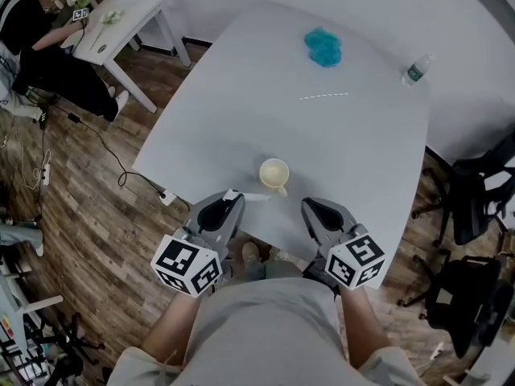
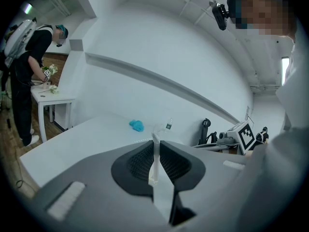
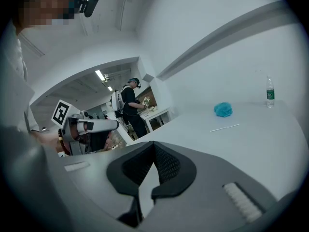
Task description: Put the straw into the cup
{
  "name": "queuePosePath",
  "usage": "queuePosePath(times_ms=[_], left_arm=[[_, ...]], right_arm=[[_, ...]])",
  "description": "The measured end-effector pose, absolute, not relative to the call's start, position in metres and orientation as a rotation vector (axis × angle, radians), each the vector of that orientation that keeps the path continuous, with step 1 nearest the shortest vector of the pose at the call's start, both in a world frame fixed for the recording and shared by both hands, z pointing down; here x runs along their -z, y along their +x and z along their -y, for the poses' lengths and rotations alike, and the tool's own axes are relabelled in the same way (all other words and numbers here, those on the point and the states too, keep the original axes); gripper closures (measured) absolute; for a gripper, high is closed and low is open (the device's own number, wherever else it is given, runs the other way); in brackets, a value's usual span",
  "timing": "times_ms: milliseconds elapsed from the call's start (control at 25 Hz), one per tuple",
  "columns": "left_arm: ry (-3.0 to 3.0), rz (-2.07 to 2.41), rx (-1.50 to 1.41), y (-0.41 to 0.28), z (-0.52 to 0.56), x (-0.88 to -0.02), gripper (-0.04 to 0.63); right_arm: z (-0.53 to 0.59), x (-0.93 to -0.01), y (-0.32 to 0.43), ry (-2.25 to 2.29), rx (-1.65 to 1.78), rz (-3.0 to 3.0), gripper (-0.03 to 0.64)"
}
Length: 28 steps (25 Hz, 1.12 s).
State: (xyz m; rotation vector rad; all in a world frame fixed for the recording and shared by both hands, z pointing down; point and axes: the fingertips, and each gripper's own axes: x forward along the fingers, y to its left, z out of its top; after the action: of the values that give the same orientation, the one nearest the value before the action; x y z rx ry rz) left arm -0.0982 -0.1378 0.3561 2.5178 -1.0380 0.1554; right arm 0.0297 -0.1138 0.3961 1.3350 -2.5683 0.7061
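Large white rounded surface (image 1: 241, 95): near edge just under both grippers, broad bare room beyond. Grey left gripper (image 2: 156, 146): closed on thin white plastic straw (image 2: 155, 158), gripped partway along its length, one end poking toward the cup. Grey right gripper (image 3: 152, 148): closed, nothing held. Crumpled teal cloth (image 1: 323, 47) and clear water bottle (image 1: 417, 69): far side, no obstruction. Small cream round cup (image 1: 273, 173): mouth up, near the front edge, just beyond the left gripper. Spare thin white straw (image 1: 323, 96): loose mid-surface. Advised: tilt straw end down over the mouth, lower inside the rim, release without nudging cup edgeward.
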Motion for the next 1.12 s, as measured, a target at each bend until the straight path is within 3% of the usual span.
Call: queuePosePath(times_ms=[1120], left_arm=[[2.363,1.021,-0.201,-0.079,0.208,-0.422,0.537]], right_arm=[[0.15,-0.435,0.049,1.31,-0.806,2.508,0.611]])
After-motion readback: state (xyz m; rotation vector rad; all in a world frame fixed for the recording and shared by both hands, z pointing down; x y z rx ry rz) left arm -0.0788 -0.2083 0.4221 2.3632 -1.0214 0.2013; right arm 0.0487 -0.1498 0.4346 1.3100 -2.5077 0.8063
